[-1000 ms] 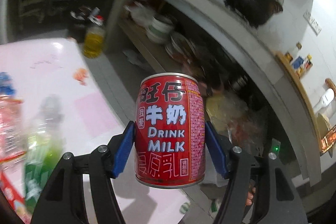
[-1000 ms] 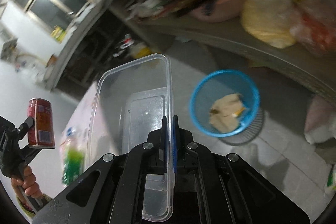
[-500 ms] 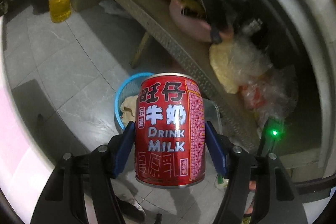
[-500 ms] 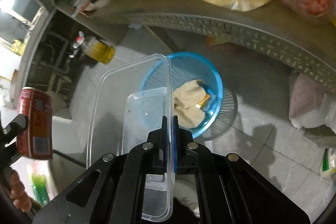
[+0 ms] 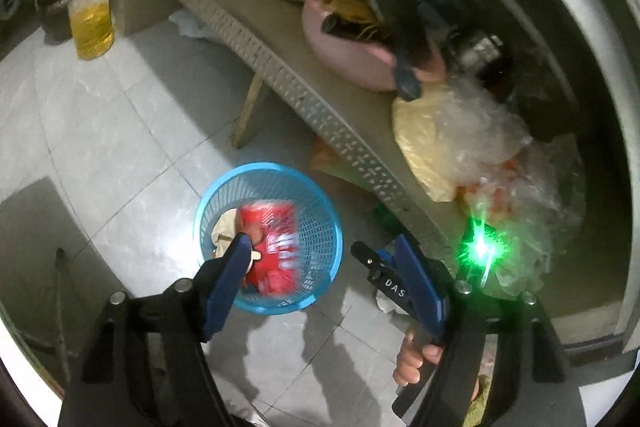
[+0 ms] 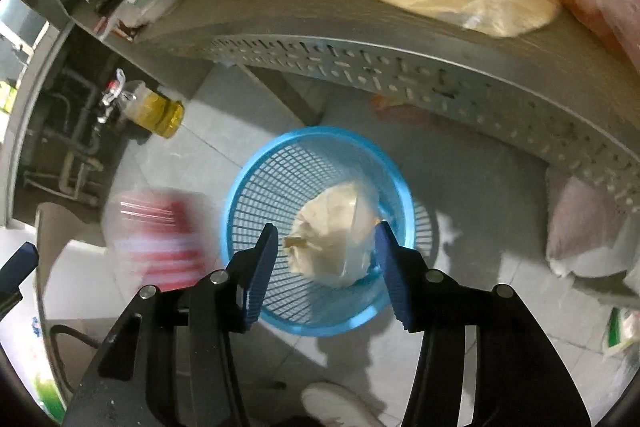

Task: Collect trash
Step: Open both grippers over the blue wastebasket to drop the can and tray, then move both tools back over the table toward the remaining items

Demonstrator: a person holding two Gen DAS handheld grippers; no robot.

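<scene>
Both grippers, left (image 5: 320, 251) and right (image 6: 325, 239), spread apart above the basket (image 6: 256, 167); blurred can (image 5: 272, 243) inside it.

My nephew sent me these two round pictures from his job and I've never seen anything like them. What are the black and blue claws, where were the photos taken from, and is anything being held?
No machine here: a person carries a pair of hand-held tongs in each hand, and a wide-angle camera on each looks forward along its blue fingers. One picture comes from the left tongs, the other from the right tongs. Both look down at a tiled floor with a blue mesh wastebasket beside a low metal shelf that carries a pink basin and plastic bags. A bottle of yellow oil stands on the floor farther off. Both tongs are open and hold nothing. A red can, blurred by motion, is dropping at the basket, which has crumpled paper in it.
</scene>
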